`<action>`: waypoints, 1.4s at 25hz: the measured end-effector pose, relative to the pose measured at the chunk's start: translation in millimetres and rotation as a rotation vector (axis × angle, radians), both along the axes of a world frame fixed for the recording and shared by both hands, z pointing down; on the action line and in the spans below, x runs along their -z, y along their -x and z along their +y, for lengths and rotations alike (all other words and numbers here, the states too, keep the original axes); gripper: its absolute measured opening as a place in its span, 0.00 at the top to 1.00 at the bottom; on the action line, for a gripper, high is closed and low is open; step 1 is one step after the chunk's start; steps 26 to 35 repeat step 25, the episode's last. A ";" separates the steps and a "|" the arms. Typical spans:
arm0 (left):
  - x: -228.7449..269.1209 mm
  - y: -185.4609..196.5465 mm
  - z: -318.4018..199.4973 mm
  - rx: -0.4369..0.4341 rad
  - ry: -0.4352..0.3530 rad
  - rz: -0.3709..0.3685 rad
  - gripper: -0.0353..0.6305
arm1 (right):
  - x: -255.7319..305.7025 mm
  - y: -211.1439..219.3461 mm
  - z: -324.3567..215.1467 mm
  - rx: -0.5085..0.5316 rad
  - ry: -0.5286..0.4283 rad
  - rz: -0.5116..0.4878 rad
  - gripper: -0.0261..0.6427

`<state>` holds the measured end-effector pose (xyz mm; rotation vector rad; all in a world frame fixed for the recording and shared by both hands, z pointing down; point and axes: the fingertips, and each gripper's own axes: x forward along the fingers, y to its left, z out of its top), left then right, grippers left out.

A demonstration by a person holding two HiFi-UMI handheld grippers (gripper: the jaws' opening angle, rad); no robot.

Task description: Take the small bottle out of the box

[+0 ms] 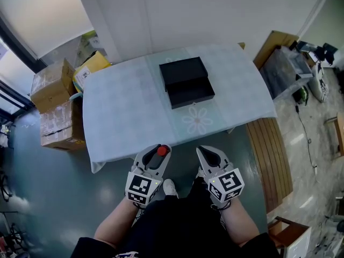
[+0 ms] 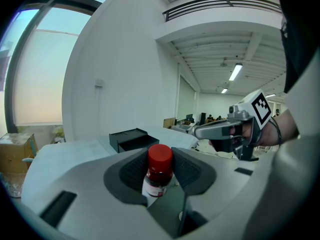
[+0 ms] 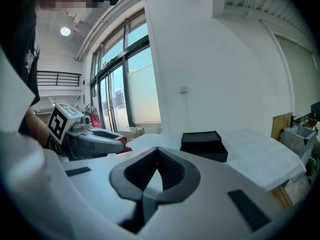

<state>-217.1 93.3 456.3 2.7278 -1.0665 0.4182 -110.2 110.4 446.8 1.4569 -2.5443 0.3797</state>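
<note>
A small bottle with a red cap [image 1: 162,150] [image 2: 160,166] stands upright between the jaws of my left gripper [image 1: 159,151] [image 2: 160,153], which is shut on it. This gripper hangs just off the near edge of the table [image 1: 123,112]. My right gripper [image 1: 208,156] [image 3: 157,151] is beside it on the right, shut, its tips touching with nothing between them. The black box [image 1: 186,82] [image 2: 129,138] [image 3: 202,144] lies at the far middle of the table, well beyond both grippers, with its front part slid out.
A white cloth with a flower print covers the table. Cardboard boxes [image 1: 54,106] are stacked on the floor at the left, and a yellow box [image 1: 92,64] is behind them. A wooden slatted bench [image 1: 271,155] and a grey crate [image 1: 285,71] stand at the right.
</note>
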 end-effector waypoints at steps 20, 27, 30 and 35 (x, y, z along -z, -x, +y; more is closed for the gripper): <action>-0.2 -2.5 -1.2 0.001 0.003 -0.004 0.70 | -1.9 -3.0 -2.2 0.003 0.007 -0.003 0.93; -0.7 -3.3 0.0 0.002 0.005 -0.006 0.70 | -2.7 -3.9 -0.3 0.004 0.010 -0.002 0.93; -0.7 -3.3 0.0 0.002 0.005 -0.006 0.70 | -2.7 -3.9 -0.3 0.004 0.010 -0.002 0.93; -0.7 -3.3 0.0 0.002 0.005 -0.006 0.70 | -2.7 -3.9 -0.3 0.004 0.010 -0.002 0.93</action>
